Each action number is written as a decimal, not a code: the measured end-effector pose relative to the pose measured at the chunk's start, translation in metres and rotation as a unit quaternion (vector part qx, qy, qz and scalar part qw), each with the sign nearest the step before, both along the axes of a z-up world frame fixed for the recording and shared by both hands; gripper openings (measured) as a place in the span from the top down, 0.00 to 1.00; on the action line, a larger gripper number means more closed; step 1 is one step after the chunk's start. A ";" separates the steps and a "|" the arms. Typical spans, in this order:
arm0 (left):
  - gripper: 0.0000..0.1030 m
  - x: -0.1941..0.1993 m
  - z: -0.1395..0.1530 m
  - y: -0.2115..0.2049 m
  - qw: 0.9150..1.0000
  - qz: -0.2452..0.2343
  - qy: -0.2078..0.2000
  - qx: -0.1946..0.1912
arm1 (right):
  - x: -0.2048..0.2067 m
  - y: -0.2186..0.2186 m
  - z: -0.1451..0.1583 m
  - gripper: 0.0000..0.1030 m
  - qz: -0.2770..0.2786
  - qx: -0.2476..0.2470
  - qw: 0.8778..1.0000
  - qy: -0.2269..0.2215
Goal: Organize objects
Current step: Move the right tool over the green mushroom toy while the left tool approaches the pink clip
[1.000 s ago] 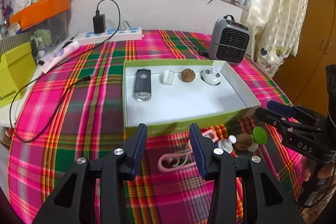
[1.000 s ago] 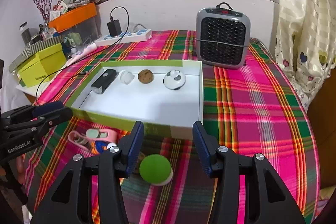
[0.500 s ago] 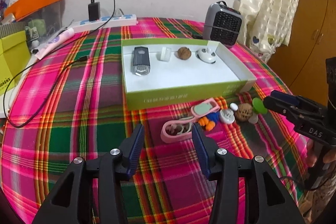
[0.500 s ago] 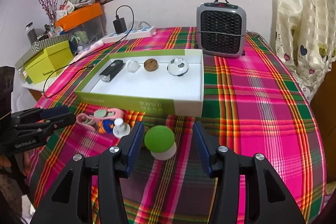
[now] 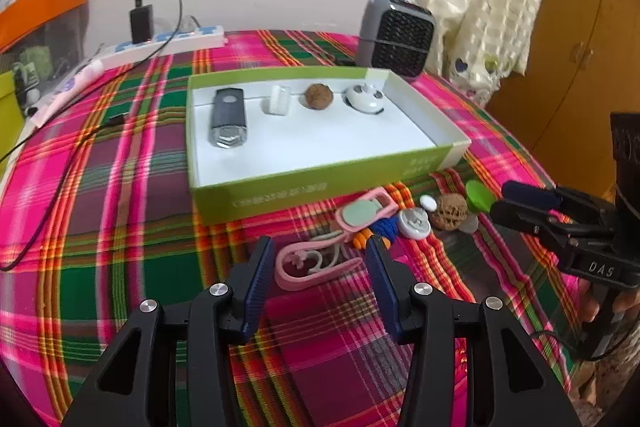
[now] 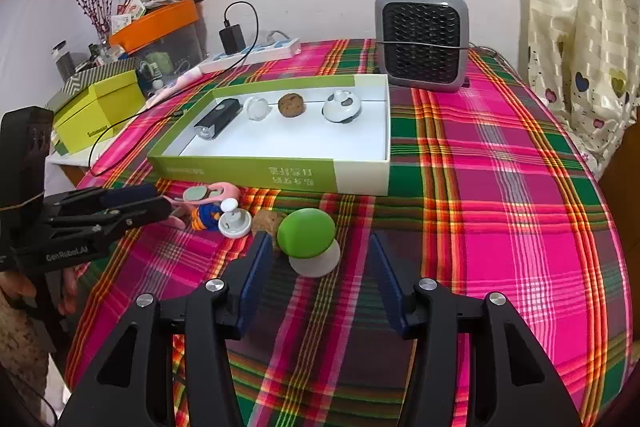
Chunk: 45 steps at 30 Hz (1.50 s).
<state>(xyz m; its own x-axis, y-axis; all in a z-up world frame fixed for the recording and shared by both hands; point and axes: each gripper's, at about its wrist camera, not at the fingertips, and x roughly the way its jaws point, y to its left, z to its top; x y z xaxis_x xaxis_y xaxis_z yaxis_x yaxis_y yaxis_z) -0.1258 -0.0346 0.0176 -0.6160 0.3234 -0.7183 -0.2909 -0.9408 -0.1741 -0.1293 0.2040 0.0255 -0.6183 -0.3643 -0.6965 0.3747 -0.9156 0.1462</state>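
While both grippers hover over the plaid tabletop (image 6: 500, 167), the left gripper (image 5: 318, 267) holds half-open jaws around a pink clip (image 5: 316, 267) without touching. Farther right, the right gripper (image 6: 320, 267) has jaws opening, empty, framing a green mushroom (image 6: 308, 239) before the tray (image 6: 280, 175).

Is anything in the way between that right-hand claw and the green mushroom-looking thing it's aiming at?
Nothing visible blocks it. The green mushroom toy sits on the tablecloth just ahead of the right gripper, whose jaws are opening with nothing between them yet. A walnut lies close beside the toy's left and might get nudged.
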 end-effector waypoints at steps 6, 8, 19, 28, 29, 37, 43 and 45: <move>0.56 0.008 0.000 0.007 1.000 -0.018 -0.001 0.004 | 0.000 0.000 -0.002 0.50 -0.002 0.000 1.000 -0.005; 0.56 0.013 0.001 0.009 1.000 -0.026 -0.002 0.006 | 0.000 0.000 -0.003 0.50 -0.002 0.001 1.000 -0.005; 0.56 0.015 -0.005 0.021 0.999 -0.035 -0.009 -0.033 | -0.001 -0.006 -0.008 0.50 0.010 0.019 1.000 -0.011; 0.56 0.007 -0.007 0.020 0.999 -0.022 -0.014 -0.042 | -0.008 -0.010 -0.013 0.50 0.010 0.029 0.999 -0.016; 0.56 0.006 -0.007 0.021 0.999 -0.022 -0.014 -0.044 | -0.010 -0.010 -0.013 0.50 0.008 0.030 0.999 -0.017; 0.56 0.003 -0.007 0.018 0.999 -0.018 -0.016 -0.038 | -0.015 -0.003 -0.011 0.50 0.002 0.015 1.000 -0.019; 0.56 0.002 -0.007 0.018 0.999 -0.017 -0.015 -0.040 | -0.016 -0.006 -0.010 0.50 0.001 0.029 0.999 -0.014; 0.56 0.001 -0.007 0.019 0.999 -0.015 -0.015 -0.043 | -0.017 -0.009 -0.011 0.50 0.004 0.038 0.999 -0.011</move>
